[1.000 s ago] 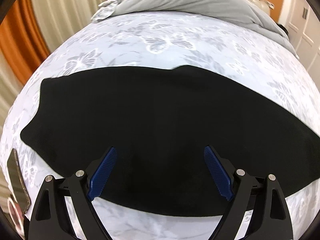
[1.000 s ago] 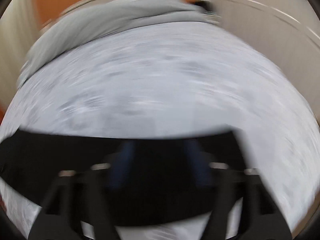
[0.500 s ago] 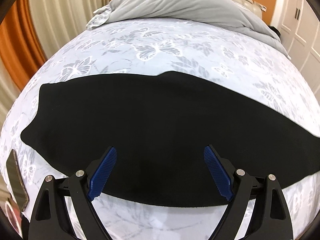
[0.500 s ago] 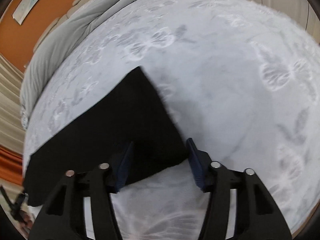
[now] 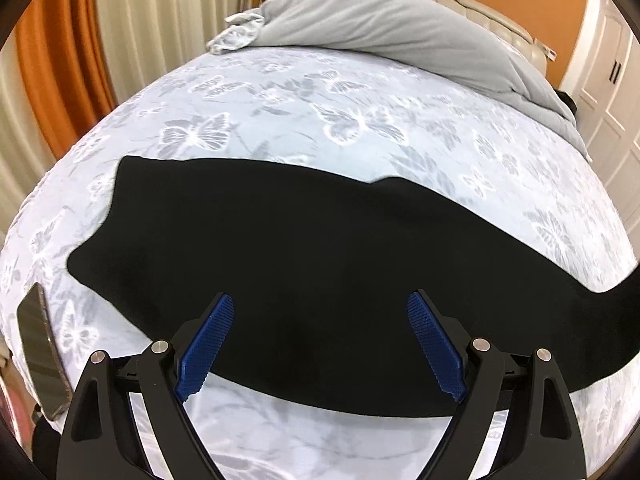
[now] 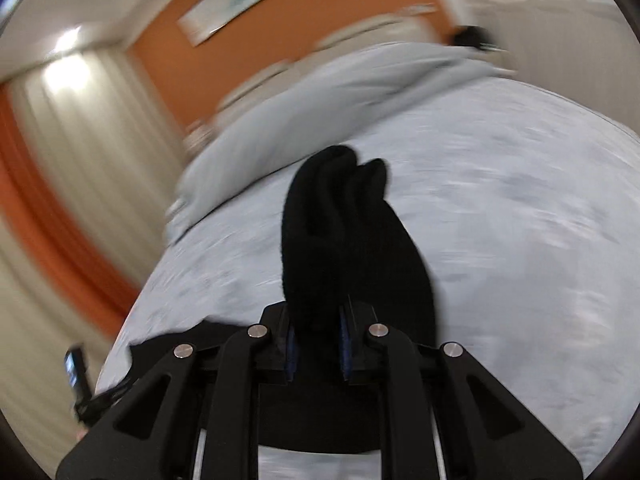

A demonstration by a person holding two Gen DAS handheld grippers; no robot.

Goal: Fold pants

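Two hand-held grippers: right (image 6: 316,340) just closed, clamped on black pants (image 5: 304,264) end; left (image 5: 320,344) wide apart, w/ nothing gripped.

The pants (image 5: 304,264) lie across the middle of the bed (image 5: 360,128), running from nine o'clock to three in the left wrist view, with the quilt (image 5: 400,36) heaped behind them at twelve. A phone (image 5: 40,356) lies at the bed's edge at eight o'clock. In the right wrist view, one end (image 6: 340,232) of the pants stands up off the bed at its centre.

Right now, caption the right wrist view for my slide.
Right claw shut on a bunched end of the black pants, raised above the butterfly bedsheet.
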